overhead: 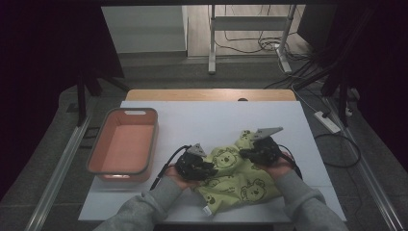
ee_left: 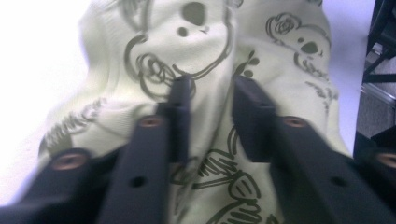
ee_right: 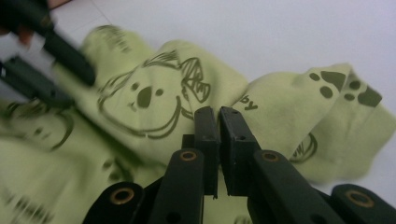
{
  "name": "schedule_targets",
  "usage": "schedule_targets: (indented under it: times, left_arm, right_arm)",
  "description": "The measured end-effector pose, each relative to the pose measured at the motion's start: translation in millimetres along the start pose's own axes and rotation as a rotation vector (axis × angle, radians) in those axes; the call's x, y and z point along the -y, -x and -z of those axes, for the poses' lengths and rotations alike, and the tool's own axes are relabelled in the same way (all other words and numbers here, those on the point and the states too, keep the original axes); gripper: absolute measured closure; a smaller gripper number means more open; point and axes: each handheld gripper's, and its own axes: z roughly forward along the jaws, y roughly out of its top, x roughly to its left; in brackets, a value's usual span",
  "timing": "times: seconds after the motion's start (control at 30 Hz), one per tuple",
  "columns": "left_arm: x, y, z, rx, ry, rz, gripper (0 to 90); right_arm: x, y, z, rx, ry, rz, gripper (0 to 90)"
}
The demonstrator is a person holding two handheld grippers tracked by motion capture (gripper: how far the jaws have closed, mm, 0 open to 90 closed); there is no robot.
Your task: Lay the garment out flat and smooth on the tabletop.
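A yellow-green cloth (overhead: 235, 179) printed with dark bear faces lies crumpled on the white table (overhead: 202, 118), in front of the person. My left gripper (overhead: 201, 168) is at the cloth's left edge. In the left gripper view its jaws (ee_left: 212, 91) stand apart over a ridge of the cloth (ee_left: 205, 42), and the pads do not press on it. My right gripper (overhead: 257, 151) is at the cloth's far right part. Its jaws (ee_right: 217, 114) are shut, pinching a thin fold of the cloth (ee_right: 140, 100). The left gripper (ee_right: 46, 63) also appears at the upper left of the right gripper view.
An empty pink basin (overhead: 124, 144) with a grey rim stands on the left of the table. Bare white table lies beyond the cloth. Past the far wooden edge (overhead: 207, 94) are a stand's legs (overhead: 211, 43) and cables on the floor.
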Motion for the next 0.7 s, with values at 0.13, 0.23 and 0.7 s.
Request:
schedule_targets:
  times: [0.13, 0.23, 0.7]
  left_arm:
    - [-2.0, -3.7, 16.4, 0.001, 0.065, 0.033, 53.9]
    - [-3.4, -11.0, 26.7, -0.021, 0.106, 0.064, 50.8]
    - [-8.9, -42.4, 13.5, -0.009, 0.043, 0.167, 36.8]
  right_arm:
    - [18.5, -7.2, 17.4, 0.023, 0.032, -0.012, 86.1]
    - [32.2, -13.6, 24.1, 0.036, 0.035, -0.007, 86.1]
    - [56.4, -21.7, 32.9, 0.034, 0.03, -0.013, 86.1]
